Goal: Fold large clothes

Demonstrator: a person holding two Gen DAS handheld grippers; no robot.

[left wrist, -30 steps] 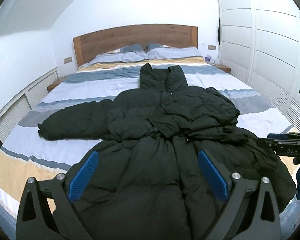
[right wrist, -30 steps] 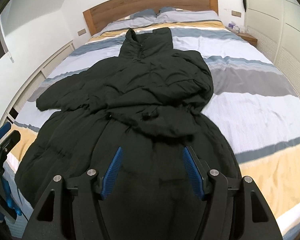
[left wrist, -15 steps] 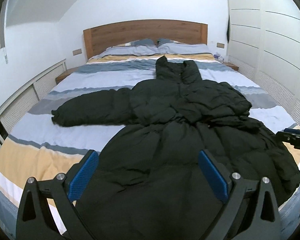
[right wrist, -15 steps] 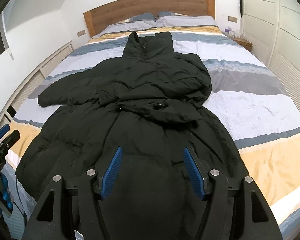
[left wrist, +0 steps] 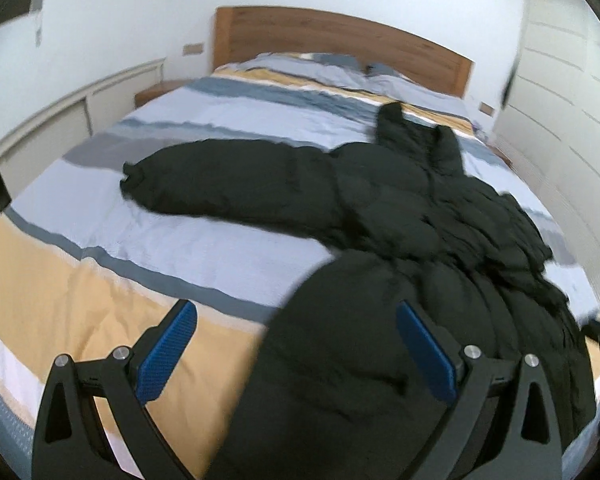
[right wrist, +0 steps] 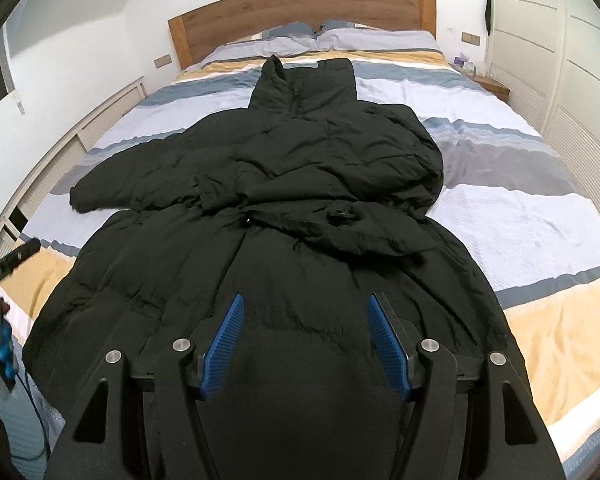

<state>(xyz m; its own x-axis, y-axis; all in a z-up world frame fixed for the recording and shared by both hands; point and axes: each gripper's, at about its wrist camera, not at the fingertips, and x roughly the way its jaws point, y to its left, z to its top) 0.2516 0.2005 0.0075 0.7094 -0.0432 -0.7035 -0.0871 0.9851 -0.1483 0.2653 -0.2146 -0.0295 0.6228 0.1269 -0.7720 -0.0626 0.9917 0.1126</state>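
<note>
A black puffer coat point(right wrist: 300, 208) lies face up on the striped bed point(right wrist: 520, 208), collar toward the headboard. One sleeve point(left wrist: 220, 184) stretches out to the left; the other is folded across the chest. My left gripper point(left wrist: 296, 344) is open above the hem's left corner, with its blue pads point(left wrist: 168, 354) wide apart and nothing pressed between them. It also shows at the left edge of the right wrist view as the left gripper point(right wrist: 8, 268). My right gripper point(right wrist: 306, 336) is open over the middle of the hem, pads clear of the fabric.
A wooden headboard point(right wrist: 300, 12) and pillows point(right wrist: 340, 36) are at the far end. White wardrobe doors point(right wrist: 560, 40) line the right side. A low white cabinet point(left wrist: 60, 120) runs along the left. A nightstand point(right wrist: 492, 82) stands beside the wardrobe.
The left gripper has swung leftward and a little down, so the coat now sits to the right in its view, which is blurred. The right gripper has shifted only slightly.
</note>
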